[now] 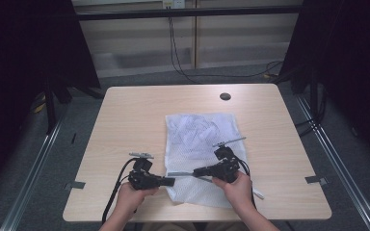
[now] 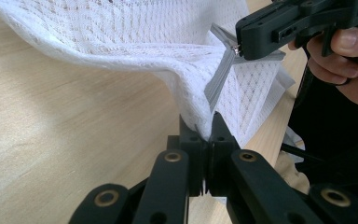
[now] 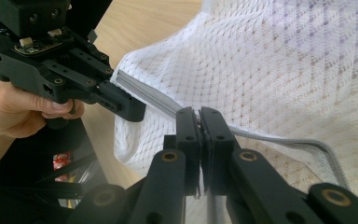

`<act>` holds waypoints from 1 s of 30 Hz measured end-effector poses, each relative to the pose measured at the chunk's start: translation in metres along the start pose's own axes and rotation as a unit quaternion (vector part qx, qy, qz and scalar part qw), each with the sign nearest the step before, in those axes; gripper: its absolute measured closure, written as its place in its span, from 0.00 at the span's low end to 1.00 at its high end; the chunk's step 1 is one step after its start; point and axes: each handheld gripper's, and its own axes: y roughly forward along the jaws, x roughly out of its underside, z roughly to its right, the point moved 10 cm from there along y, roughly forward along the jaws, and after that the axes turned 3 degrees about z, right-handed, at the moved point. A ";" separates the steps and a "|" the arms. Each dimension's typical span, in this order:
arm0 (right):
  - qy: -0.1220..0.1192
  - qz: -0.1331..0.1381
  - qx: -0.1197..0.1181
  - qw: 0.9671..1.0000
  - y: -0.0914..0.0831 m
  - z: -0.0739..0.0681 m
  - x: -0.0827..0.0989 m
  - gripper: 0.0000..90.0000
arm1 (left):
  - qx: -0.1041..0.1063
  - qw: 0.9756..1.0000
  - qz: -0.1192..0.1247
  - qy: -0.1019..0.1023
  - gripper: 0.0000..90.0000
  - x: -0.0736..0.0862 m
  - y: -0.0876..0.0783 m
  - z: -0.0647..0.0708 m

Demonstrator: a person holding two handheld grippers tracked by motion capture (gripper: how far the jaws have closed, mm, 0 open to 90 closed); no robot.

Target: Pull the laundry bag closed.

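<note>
A pale wooden tabletop (image 1: 125, 125) stood on grey carpet (image 1: 139, 79). Black curtains (image 1: 24, 57) hung at both sides, and cables (image 1: 178, 57) trailed down the beige back wall (image 1: 135, 38).

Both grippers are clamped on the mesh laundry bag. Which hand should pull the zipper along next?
Probably right. The right gripper is shut on the grey zipper strip, apparently at its slider. The left gripper pinches the mesh bag at its edge, suited to anchoring.

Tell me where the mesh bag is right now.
High view: the mesh bag lies right of centre on the table, its near edge pinched by the left gripper and the right gripper.
</note>
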 end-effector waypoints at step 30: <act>0.005 0.001 0.006 1.000 -0.010 0.011 0.003 0.96 | -0.004 1.000 0.001 -0.001 0.98 0.000 -0.001 -0.002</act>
